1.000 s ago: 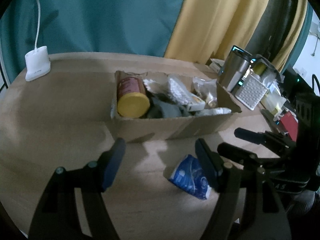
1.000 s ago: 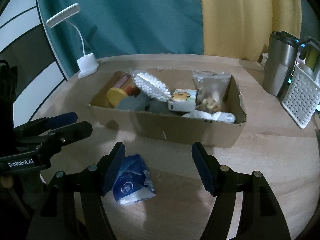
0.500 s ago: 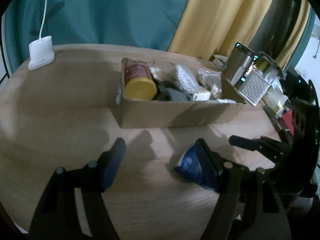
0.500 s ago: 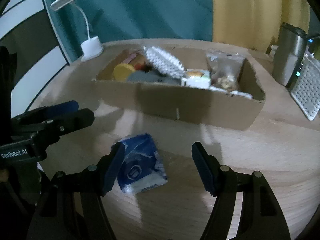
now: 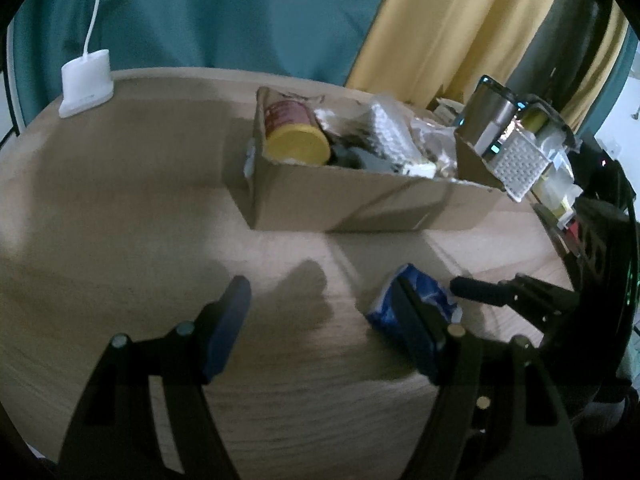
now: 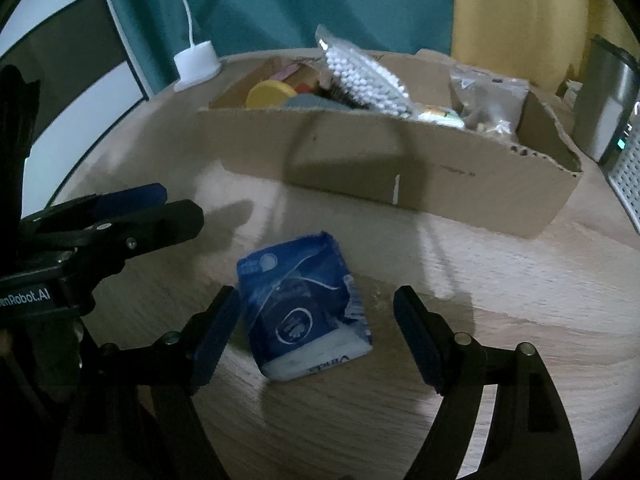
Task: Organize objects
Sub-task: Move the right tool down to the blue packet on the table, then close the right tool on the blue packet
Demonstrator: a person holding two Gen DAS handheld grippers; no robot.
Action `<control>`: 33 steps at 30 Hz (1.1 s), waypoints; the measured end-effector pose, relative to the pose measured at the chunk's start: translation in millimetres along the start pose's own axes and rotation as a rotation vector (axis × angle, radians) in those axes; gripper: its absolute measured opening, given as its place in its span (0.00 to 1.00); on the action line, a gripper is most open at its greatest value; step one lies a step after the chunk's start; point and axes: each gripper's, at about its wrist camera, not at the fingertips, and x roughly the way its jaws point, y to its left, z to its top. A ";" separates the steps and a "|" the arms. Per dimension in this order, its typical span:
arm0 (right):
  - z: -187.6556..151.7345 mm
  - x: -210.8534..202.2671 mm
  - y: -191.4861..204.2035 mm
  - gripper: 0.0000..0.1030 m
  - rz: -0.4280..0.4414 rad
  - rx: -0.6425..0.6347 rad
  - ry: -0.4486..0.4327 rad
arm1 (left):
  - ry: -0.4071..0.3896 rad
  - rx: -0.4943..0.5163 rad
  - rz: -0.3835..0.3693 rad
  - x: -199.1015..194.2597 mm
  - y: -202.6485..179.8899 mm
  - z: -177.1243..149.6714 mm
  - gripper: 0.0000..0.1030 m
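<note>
1. The step in hand is the pick-up of the blue packet (image 6: 306, 308), the only loose thing on the bench (image 6: 500, 280); it lies flat just in front of the cardboard box (image 6: 400, 176), apart from the box wall.
2. The right gripper (image 6: 316, 332) is low over the packet. Its fingers (image 6: 216, 332) have just been opening and now stand wide, one on each side of the packet. The left one is just beside the packet edge, the right one well apart, and neither presses on it.
3. The left gripper (image 5: 320, 320) is beside it over bare bench, its fingers half open and holding nothing. In its view the packet shows partly behind its right finger.
4. The box already holds a jar with a yellow lid (image 5: 298, 140), a white brush (image 6: 364, 76) and some bags (image 6: 488, 100), so the packet probably belongs there too.
5. The next move, I judge, needs the right gripper to go down a little more, centre over the packet, and close. The soft packet may slip or crumple, so a hold across its middle looks safest.
</note>
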 end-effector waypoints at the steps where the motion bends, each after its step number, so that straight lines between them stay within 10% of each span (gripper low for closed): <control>1: -0.1 1.9 0.6 0.79 0.006 0.000 0.005 | 0.001 -0.002 0.001 0.5 0.8 0.2 0.71; 8: 3.4 5.4 4.4 0.78 -0.002 -0.012 0.015 | 0.006 -0.004 -0.001 3.7 3.5 1.2 0.71; 14: 3.8 4.4 4.9 0.57 -0.024 -0.032 0.012 | 0.007 -0.004 -0.004 4.1 5.8 1.6 0.71; 33: 19.9 -24.3 12.7 0.54 -0.020 -0.041 -0.080 | -0.042 -0.009 0.004 -10.7 11.6 17.2 0.71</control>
